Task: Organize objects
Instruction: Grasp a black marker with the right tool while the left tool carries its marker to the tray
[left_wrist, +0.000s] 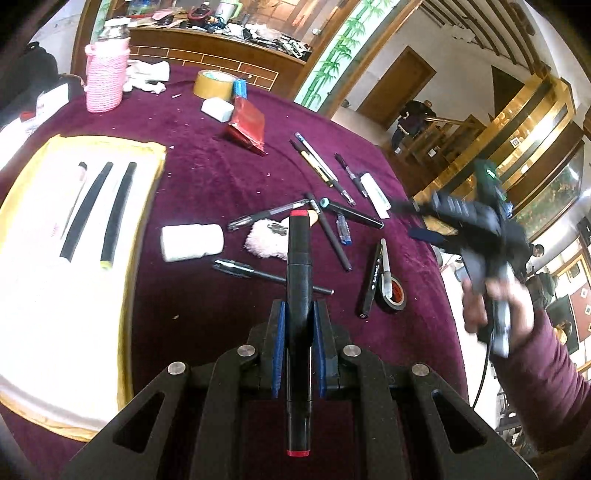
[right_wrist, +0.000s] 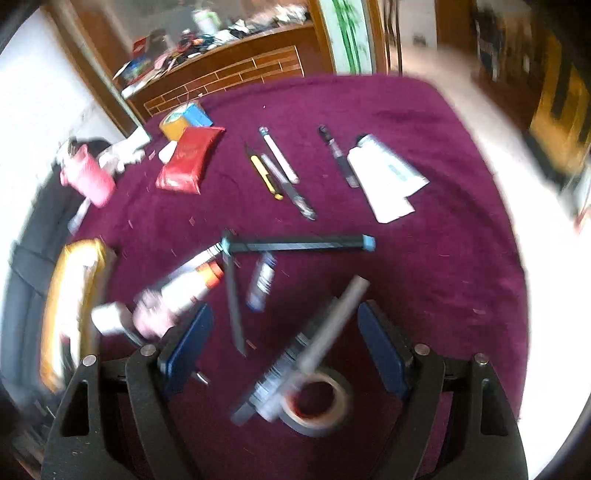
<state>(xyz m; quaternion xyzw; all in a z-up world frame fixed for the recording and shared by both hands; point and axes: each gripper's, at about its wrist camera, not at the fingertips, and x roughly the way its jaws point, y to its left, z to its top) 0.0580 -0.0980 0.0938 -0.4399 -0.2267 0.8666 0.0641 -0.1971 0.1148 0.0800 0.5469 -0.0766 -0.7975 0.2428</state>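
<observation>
My left gripper (left_wrist: 299, 314) is shut on a black marker with red ends (left_wrist: 298, 295), held above the purple tablecloth (left_wrist: 207, 173). A white tray with a yellow rim (left_wrist: 48, 236) at the left holds two black markers (left_wrist: 118, 206) and a thin pen. Several pens lie scattered mid-table (left_wrist: 325, 225). My right gripper (right_wrist: 284, 325) is open and empty, blurred, above a grey pen (right_wrist: 332, 328), a black marker and a tape roll (right_wrist: 317, 398); it also shows at the right of the left wrist view (left_wrist: 476, 225).
A pink knitted bottle (left_wrist: 105, 77), yellow tape roll (left_wrist: 214, 83), red pouch (left_wrist: 249, 123) and white boxes (left_wrist: 192, 242) stand on the table. A white tube (right_wrist: 384, 173) lies far right. The table edge drops off at the right. A cluttered counter (left_wrist: 221, 33) is behind.
</observation>
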